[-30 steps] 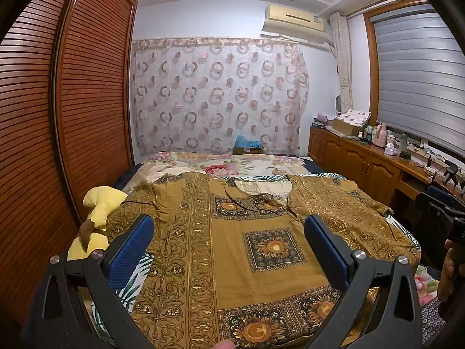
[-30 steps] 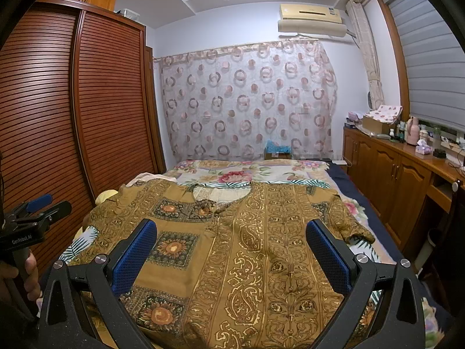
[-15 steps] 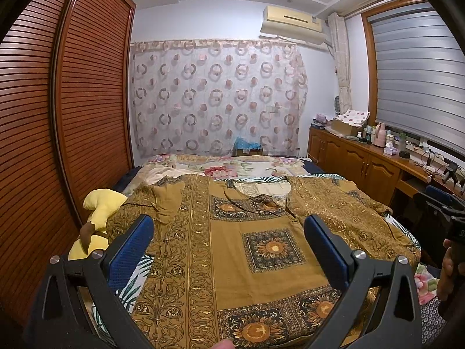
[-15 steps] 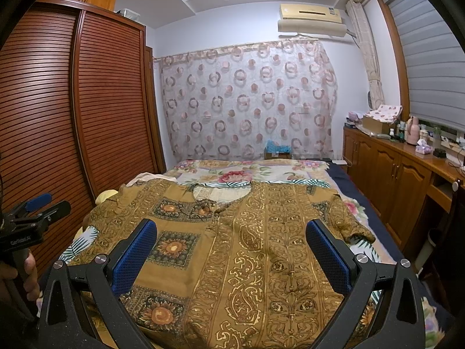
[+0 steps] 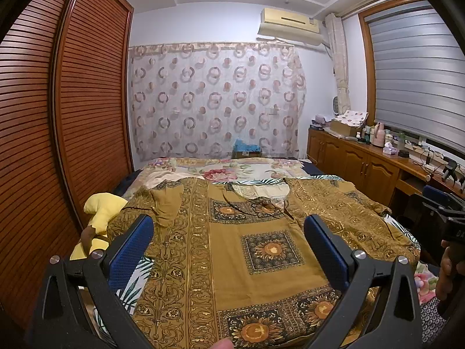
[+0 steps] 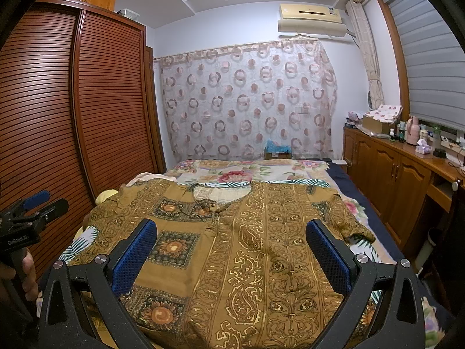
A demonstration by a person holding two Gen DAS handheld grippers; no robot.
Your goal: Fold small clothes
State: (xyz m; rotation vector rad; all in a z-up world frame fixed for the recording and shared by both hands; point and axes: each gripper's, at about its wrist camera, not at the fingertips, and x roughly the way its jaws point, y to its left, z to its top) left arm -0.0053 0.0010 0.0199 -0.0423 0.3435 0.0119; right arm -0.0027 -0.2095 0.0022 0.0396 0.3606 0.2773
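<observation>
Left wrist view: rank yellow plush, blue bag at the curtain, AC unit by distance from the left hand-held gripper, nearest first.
From the left hand-held gripper:
1. Yellow plush, left edge of the bed beside the wardrobe.
2. Blue bag, far end of the bed, at the foot of the curtain.
3. AC unit, high on the far wall, upper right.

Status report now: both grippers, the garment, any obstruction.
Left gripper open, empty. Right gripper open, empty. Brown patterned garment spread flat on bed, unfolded. Yellow plush toy at garment's left edge.
</observation>
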